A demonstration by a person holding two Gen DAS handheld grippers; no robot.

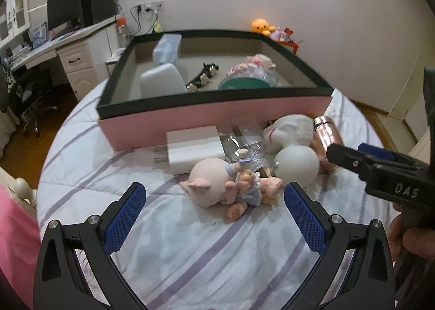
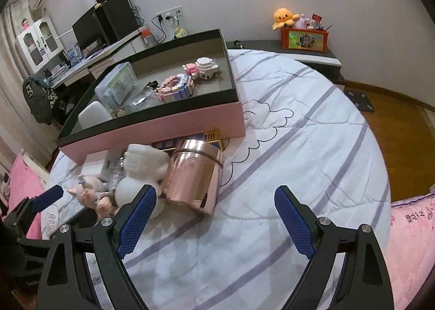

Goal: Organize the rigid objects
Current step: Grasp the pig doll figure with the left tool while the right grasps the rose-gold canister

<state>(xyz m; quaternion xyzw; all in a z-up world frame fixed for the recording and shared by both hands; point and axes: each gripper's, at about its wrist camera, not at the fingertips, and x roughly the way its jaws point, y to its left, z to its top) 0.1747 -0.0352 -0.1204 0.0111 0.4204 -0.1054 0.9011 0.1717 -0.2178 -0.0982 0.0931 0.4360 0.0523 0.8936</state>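
A pink box with a dark rim (image 1: 212, 116) (image 2: 152, 130) stands on the striped bed and holds several small items. In front of it lies a heap: a pink pig figurine (image 1: 217, 187) (image 2: 92, 190), a white charger (image 1: 194, 148), a clear plastic bottle (image 1: 251, 152), a white figurine (image 1: 293, 146) (image 2: 141, 168) and a rose-gold tin (image 1: 325, 135) (image 2: 194, 176). My left gripper (image 1: 214, 214) is open just short of the pig, with nothing between its pads. My right gripper (image 2: 214, 217) is open too, its left pad beside the tin; it also shows as the right gripper (image 1: 361, 160) in the left wrist view.
A desk (image 1: 62, 46) with monitor and speakers stands at the back left. An orange toy box (image 2: 304, 40) with plush toys sits on a low shelf by the wall. Pink bedding (image 2: 407, 242) lies at the right, wooden floor (image 2: 394, 125) beyond the bed's edge.
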